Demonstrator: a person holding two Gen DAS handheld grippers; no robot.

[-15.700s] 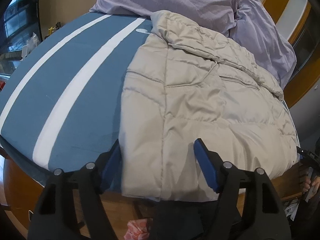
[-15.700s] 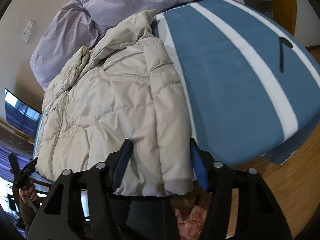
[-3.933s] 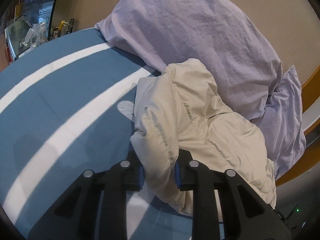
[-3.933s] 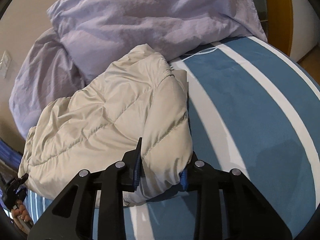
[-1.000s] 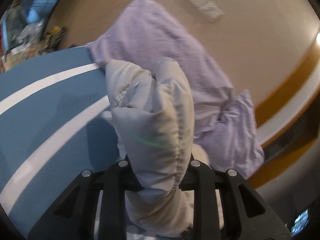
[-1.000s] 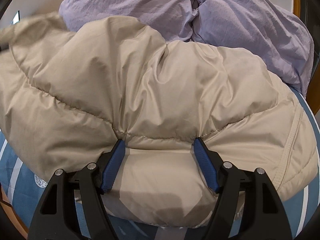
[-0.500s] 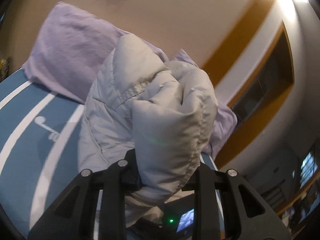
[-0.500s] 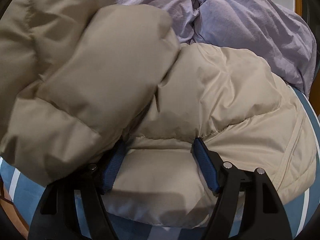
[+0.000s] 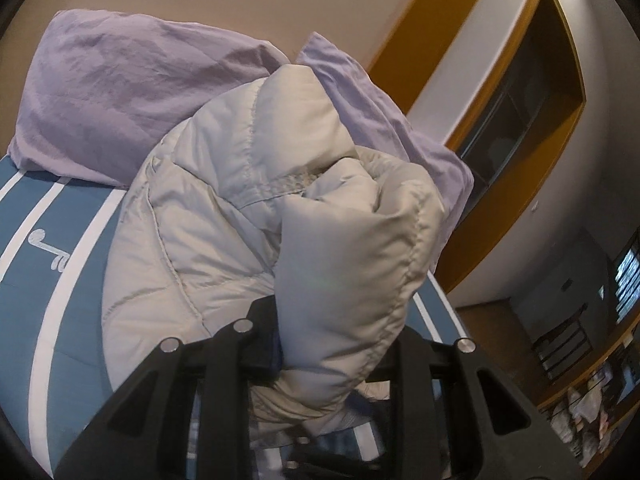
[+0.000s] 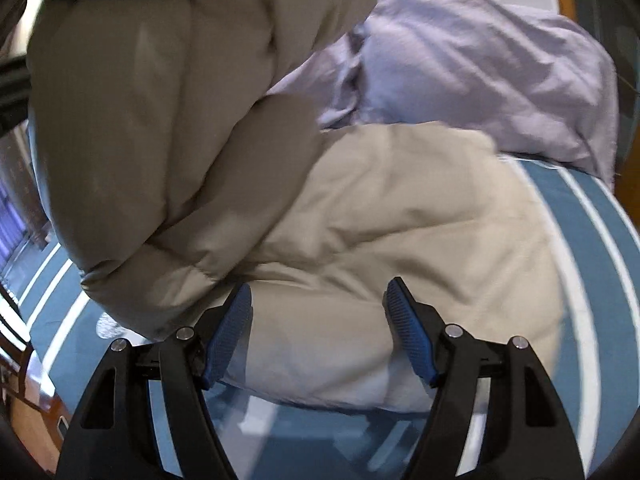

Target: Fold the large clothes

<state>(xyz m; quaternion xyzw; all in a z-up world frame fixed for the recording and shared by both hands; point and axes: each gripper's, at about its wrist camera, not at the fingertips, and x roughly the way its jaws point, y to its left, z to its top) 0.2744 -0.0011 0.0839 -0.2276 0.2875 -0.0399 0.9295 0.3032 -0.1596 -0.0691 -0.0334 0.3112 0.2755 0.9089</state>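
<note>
On the striped bed [image 10: 592, 248], our left gripper [image 9: 336, 344] stays clamped on a raised fold of the puffy beige jacket [image 10: 400, 220]; our right gripper [image 10: 316, 320], jaws apart, hovers at its hem. We should lay the fold across squarely, then press it flat.

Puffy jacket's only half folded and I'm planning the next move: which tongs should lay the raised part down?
Left. The left tongs are clamped on the lifted fold of the beige jacket; the right tongs stand open, holding nothing.
</note>
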